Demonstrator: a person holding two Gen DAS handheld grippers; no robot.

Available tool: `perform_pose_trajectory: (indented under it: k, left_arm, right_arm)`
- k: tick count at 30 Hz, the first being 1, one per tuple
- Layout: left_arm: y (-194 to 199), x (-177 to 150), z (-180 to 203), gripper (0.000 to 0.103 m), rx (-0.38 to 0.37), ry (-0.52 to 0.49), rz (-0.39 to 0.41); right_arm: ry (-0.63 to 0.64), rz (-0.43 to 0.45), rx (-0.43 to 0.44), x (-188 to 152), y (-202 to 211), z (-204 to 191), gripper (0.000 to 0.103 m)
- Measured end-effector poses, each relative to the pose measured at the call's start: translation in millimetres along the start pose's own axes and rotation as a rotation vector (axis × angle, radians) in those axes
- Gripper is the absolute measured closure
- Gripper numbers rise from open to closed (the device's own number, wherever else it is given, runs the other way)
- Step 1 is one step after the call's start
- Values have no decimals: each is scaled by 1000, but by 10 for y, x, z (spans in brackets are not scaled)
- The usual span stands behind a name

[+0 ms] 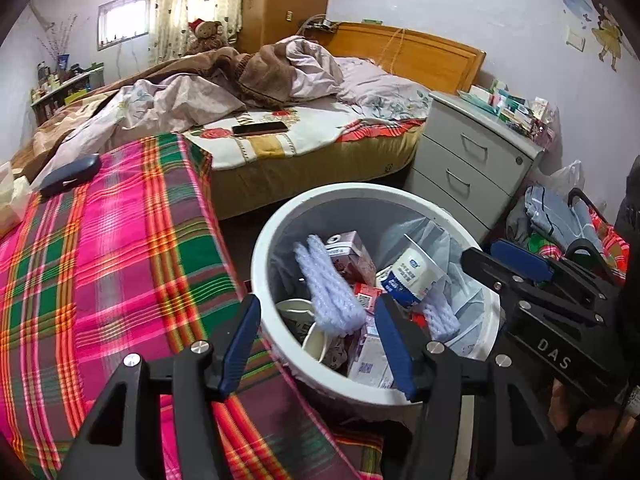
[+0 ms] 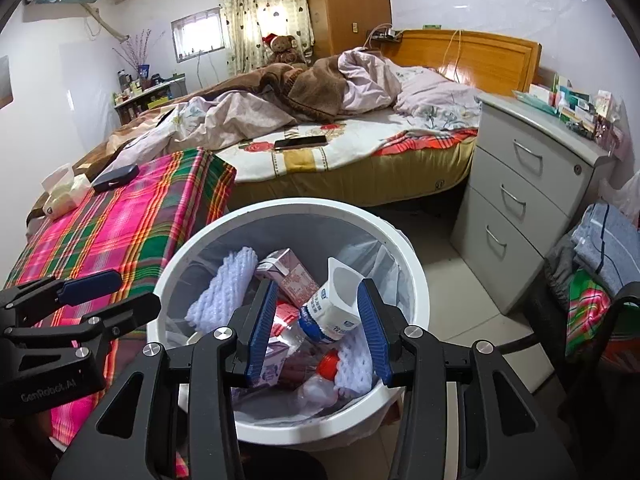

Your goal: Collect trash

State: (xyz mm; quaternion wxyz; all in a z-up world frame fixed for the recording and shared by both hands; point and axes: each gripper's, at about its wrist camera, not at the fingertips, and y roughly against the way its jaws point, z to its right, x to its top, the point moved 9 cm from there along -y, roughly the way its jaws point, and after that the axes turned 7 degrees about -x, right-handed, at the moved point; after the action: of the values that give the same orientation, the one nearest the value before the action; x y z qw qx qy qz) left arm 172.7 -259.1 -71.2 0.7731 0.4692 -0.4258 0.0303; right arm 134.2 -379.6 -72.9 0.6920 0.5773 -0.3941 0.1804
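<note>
Above the white trash bin (image 2: 416, 280), beside the plaid-covered surface (image 1: 120, 248), left claw (image 1: 316, 344) and right claw (image 2: 316, 332) are both spread, gripping nothing.

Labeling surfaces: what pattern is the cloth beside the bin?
Pink, green and orange plaid cloth, clearest in the left wrist view.

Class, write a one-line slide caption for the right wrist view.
Right hand-held gripper open above a white bin holding a yogurt cup, cartons and foam netting.
</note>
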Motion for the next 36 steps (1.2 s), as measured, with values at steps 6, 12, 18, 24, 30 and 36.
perform_pose_trajectory:
  k: [6, 12, 18, 24, 30, 36]
  left_arm:
    - [186, -70, -34, 42, 34, 6, 32]
    - [472, -192, -125, 42, 79, 28, 89]
    - [753, -332, -258, 35, 129, 62, 150]
    - [966, -526, -367, 35, 199, 79, 179]
    - [1116, -659, -516, 35, 232, 121, 200]
    - [1218, -740, -563, 35, 273, 112, 216]
  right_arm:
    - [-5, 27, -9, 0, 129, -54, 59]
    - [6, 62, -1, -56, 317, -169, 59]
    - [5, 102, 22, -108, 509, -323, 59]
    - [46, 135, 8, -205, 643, -516, 59]
    - [48, 138, 5, -261, 683, -614, 59]
    - [42, 129, 33, -345, 728, -714, 59]
